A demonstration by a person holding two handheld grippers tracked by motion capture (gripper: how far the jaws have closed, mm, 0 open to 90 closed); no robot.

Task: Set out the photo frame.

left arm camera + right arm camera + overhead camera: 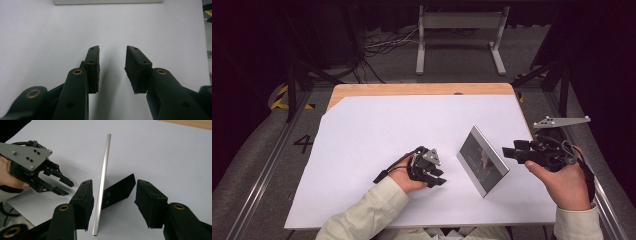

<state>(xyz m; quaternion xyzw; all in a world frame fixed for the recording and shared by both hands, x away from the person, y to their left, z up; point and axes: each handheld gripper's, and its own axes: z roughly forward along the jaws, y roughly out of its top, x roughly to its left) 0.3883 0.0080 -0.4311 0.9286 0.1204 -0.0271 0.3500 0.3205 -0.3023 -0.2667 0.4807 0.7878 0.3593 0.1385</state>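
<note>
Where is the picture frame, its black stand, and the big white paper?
picture frame (482, 160), high view, on its dark glass front.
black stand (118, 191), right gripper view, on the flat prop behind the frame.
white paper (377, 130), high view, on a bare part.

A wooden table under a white sheet; a silver picture frame stands propped near its right edge.

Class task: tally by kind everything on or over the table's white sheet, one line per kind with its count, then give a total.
Picture frame, silver-edged, standing on its black back stand: 1
Hand-held black grippers, left gripper and right gripper: 2
White sheet covering the wooden table: 1
Total: 4
</note>
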